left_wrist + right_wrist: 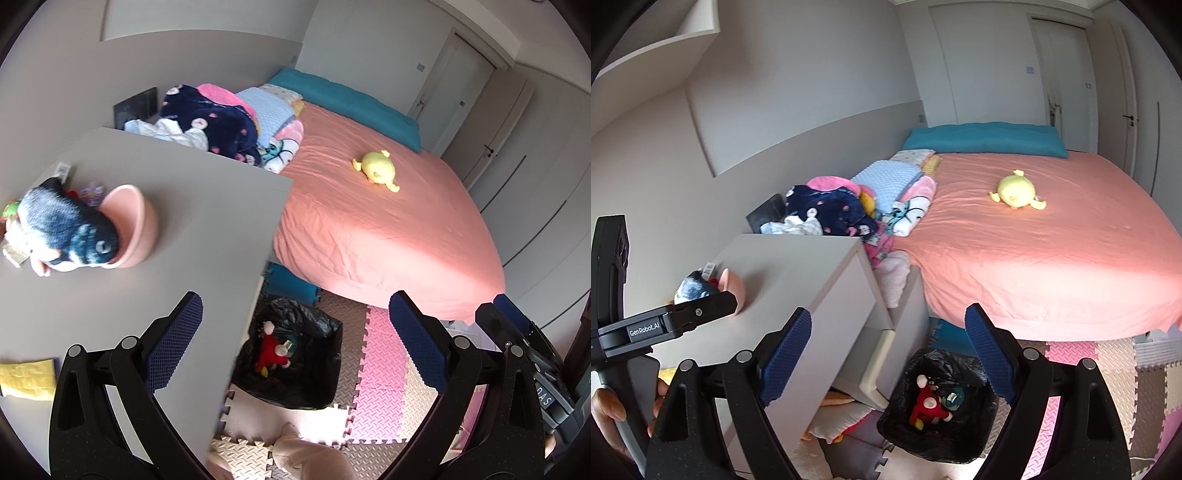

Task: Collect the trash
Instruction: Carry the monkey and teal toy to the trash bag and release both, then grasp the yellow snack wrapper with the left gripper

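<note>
With both the left gripper (295, 343) and right gripper (888, 356) spread wide and empty above the lined bin (291, 369) (a red toy (271, 350) inside), a drop seems finished, and further trash must be sought on the counter (177, 206).

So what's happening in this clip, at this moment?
A person holds a two-finger gripper in each hand above a bin lined with a black bag that stands on the foam floor mats beside a grey desk. Both the left gripper and the right gripper are open and empty. A red plush toy already lies in the bin. A dark blue plush and a pink pot sit on the desk, and a yellow plush lies on the bed.
</note>
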Available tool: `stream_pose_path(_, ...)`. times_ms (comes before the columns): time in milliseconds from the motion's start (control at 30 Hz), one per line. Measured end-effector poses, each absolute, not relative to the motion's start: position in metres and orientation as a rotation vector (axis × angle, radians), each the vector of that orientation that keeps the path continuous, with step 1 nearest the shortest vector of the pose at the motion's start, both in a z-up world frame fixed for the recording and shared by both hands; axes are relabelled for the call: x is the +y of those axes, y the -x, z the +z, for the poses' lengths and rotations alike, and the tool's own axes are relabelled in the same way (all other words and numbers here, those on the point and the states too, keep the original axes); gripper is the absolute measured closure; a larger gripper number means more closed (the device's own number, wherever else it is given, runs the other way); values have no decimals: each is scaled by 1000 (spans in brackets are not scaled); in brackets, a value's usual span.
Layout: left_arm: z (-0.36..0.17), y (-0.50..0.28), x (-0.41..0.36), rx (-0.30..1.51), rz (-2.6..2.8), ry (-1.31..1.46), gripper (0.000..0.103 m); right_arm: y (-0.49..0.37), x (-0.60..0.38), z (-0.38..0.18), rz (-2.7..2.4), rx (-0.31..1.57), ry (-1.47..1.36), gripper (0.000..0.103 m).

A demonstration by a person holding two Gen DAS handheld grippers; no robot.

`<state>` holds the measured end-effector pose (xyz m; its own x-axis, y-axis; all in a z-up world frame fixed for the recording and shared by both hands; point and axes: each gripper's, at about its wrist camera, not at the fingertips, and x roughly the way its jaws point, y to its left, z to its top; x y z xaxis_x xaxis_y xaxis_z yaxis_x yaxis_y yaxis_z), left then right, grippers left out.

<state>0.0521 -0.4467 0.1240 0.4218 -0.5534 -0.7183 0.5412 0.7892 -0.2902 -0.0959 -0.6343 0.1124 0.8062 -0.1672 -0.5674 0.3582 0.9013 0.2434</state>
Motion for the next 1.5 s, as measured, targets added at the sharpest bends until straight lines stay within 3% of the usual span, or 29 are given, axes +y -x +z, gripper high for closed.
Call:
stream_pose_path(333, 118, -66, -363, 914, -630, 41, 5, 54, -561, 115, -162, 607, -298, 18)
stream_pose_path(867, 90, -77, -224, 912, -583, -160, 5, -13, -447, 109, 58, 674, -246, 18)
stream_pose_path(1367, 23, -86, -193, 912, -501, -531, 5, -39, -415, 96, 87, 713, -229, 18)
stream_pose_path(1500, 19, -96, -183, 928, -515, -465, 8, -44, -414, 92, 88, 720, -230, 18)
